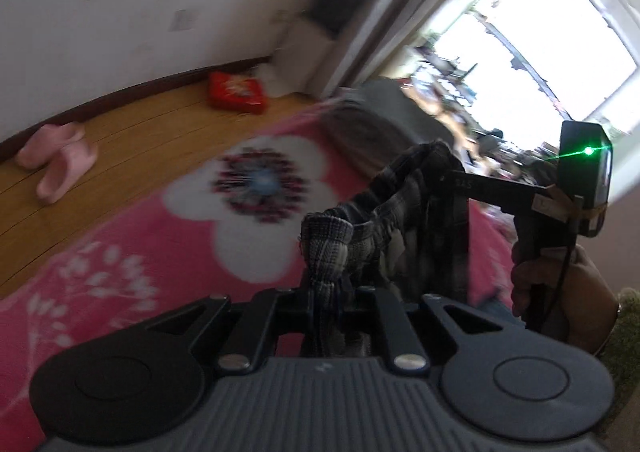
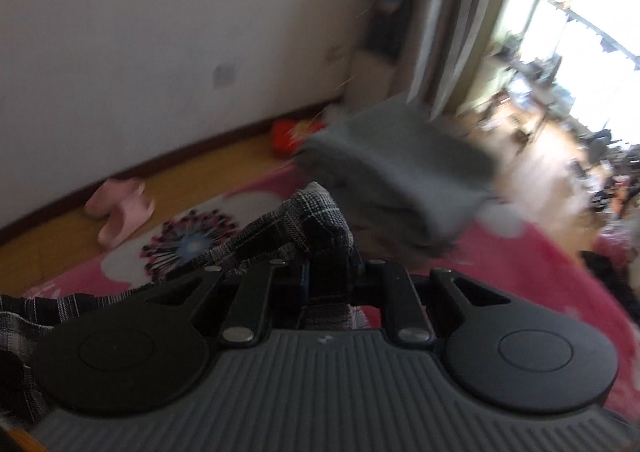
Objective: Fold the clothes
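1. The left gripper (image 1: 326,252) is clenched on a bunched edge of a grey-and-black plaid garment (image 1: 404,212). The right gripper (image 2: 328,248) is clenched on another bunch of the same cloth; in the left wrist view it shows at the right, held by the person's hand (image 1: 560,284).
2. The garment hangs stretched between the two grippers, lifted above the pink flowered blanket (image 1: 132,252). Its lower part is hidden, so whether any of it touches the blanket cannot be told.
3. Judgement: the cloth is held up by one edge, which fits either spreading it out flat or carrying one edge over for a fold. How many folds it already has is not visible.
4. Next, the blanket needs a bare patch large enough, and both grips must hold until the cloth rests.
5. A folded grey garment (image 2: 400,168) lies on the far part of the blanket and limits room there.
6. On the wooden floor at left sit pink slippers (image 1: 56,160) and a red packet (image 1: 236,92), well apart from the work.
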### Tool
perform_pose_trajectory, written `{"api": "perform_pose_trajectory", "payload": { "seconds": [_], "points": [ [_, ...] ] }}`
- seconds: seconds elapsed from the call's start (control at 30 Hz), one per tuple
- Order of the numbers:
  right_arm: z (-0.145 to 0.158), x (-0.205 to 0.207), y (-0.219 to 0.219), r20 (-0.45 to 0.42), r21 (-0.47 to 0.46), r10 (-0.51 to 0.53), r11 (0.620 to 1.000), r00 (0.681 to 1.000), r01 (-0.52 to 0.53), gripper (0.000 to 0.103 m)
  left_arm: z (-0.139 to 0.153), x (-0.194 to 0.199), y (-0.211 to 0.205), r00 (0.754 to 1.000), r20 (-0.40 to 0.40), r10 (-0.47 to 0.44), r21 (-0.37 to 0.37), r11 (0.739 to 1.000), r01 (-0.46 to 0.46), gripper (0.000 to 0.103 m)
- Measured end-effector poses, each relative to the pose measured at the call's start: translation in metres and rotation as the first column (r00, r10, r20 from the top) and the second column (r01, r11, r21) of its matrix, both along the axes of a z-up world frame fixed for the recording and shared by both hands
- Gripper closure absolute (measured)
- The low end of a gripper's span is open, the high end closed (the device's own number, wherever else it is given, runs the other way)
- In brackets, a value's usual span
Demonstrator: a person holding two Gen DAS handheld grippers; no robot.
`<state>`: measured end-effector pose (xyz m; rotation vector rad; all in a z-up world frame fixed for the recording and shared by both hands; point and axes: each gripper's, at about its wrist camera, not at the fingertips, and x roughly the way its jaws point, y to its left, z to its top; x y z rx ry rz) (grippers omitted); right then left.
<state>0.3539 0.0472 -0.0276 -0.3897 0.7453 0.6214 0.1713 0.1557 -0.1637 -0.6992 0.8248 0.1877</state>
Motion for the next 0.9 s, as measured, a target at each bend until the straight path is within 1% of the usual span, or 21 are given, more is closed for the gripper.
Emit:
{"api": "perform_pose_trajectory", "payload": {
  "seconds": [0.07, 0.13, 0.2, 0.27, 0.33, 0.43, 0.5, 0.53, 0.57, 0.6, 0.63, 0.67, 0.7, 0.77, 0.8, 0.83, 0.87, 0.9],
  "points": [
    [-0.016, 0.014, 0.029, -0.050, -0.003, 0.038, 0.999, 0.998, -0.038, 0.090, 0.002, -0.019, 0.028, 0.998, -0.032, 0.049, -0.013, 0.999, -0.050, 0.093],
    [-0.029, 0.038, 0.047, -0.079, -0.006, 0.093, 0.996, 0.993, -0.093, 0.090, -0.002, -0.019, 0.046, 0.994, -0.060, 0.095, -0.033, 0.995, -0.097, 0.094],
    [-0.045, 0.064, 0.068, -0.100, -0.009, 0.153, 0.988, 0.983, -0.155, 0.090, -0.008, -0.020, 0.063, 0.989, -0.089, 0.117, -0.041, 0.992, -0.121, 0.094],
    [-0.059, 0.072, 0.089, -0.127, -0.009, 0.205, 0.978, 0.971, -0.207, 0.091, -0.017, -0.018, 0.078, 0.983, -0.122, 0.137, -0.041, 0.989, -0.143, 0.094],
    [-0.074, 0.080, 0.106, -0.159, -0.008, 0.253, 0.966, 0.954, -0.257, 0.091, -0.032, -0.015, 0.091, 0.974, -0.167, 0.154, -0.042, 0.986, -0.163, 0.093],
    [-0.105, 0.085, 0.124, -0.234, -0.010, 0.328, 0.941, 0.915, -0.339, 0.091, -0.058, -0.011, 0.104, 0.955, -0.243, 0.167, -0.038, 0.983, -0.181, 0.093],
    [-0.124, 0.087, 0.130, -0.279, -0.013, 0.351, 0.929, 0.894, -0.369, 0.090, -0.068, -0.011, 0.106, 0.940, -0.300, 0.166, -0.014, 0.984, -0.178, 0.093],
    [-0.134, 0.088, 0.133, -0.302, -0.014, 0.361, 0.924, 0.882, -0.383, 0.090, -0.073, -0.010, 0.108, 0.932, -0.327, 0.153, -0.018, 0.986, -0.168, 0.092],
    [-0.143, 0.089, 0.135, -0.324, -0.015, 0.371, 0.918, 0.870, -0.397, 0.089, -0.078, -0.008, 0.111, 0.925, -0.355, 0.138, -0.025, 0.987, -0.157, 0.091],
    [-0.148, 0.094, 0.134, -0.352, 0.013, 0.368, 0.922, 0.861, -0.388, 0.086, -0.084, -0.007, 0.113, 0.916, -0.382, 0.123, -0.031, 0.989, -0.146, 0.087],
    [-0.152, 0.099, 0.133, -0.380, 0.045, 0.363, 0.926, 0.851, -0.375, 0.083, -0.089, -0.005, 0.115, 0.906, -0.408, 0.108, -0.038, 0.990, -0.135, 0.078],
    [-0.152, 0.110, 0.129, -0.432, 0.094, 0.344, 0.936, 0.834, -0.338, 0.082, -0.088, -0.009, 0.119, 0.904, -0.411, 0.119, -0.026, 0.990, -0.142, 0.075],
    [-0.154, 0.121, 0.122, -0.488, 0.134, 0.322, 0.946, 0.811, -0.295, 0.079, -0.085, -0.012, 0.124, 0.903, -0.409, 0.134, -0.011, 0.988, -0.152, 0.071],
    [-0.153, 0.143, 0.112, -0.604, 0.194, 0.275, 0.961, 0.748, -0.196, 0.067, -0.081, -0.020, 0.132, 0.900, -0.404, 0.165, 0.020, 0.985, -0.171, 0.063],
    [-0.151, 0.152, 0.105, -0.651, 0.218, 0.252, 0.966, 0.716, -0.142, 0.048, -0.078, -0.024, 0.137, 0.898, -0.402, 0.180, 0.035, 0.983, -0.181, 0.056],
    [-0.148, 0.159, 0.096, -0.690, 0.244, 0.237, 0.966, 0.684, -0.089, 0.028, -0.076, -0.028, 0.141, 0.896, -0.399, 0.195, 0.050, 0.980, -0.191, 0.051],
    [-0.143, 0.164, 0.086, -0.710, 0.272, 0.229, 0.961, 0.666, -0.041, 0.021, -0.073, -0.032, 0.145, 0.894, -0.396, 0.210, 0.065, 0.978, -0.201, 0.051],
    [-0.134, 0.166, 0.072, -0.704, 0.306, 0.225, 0.952, 0.673, 0.002, 0.017, -0.066, -0.036, 0.148, 0.895, -0.384, 0.227, 0.094, 0.974, -0.207, 0.051]
  ]
}}
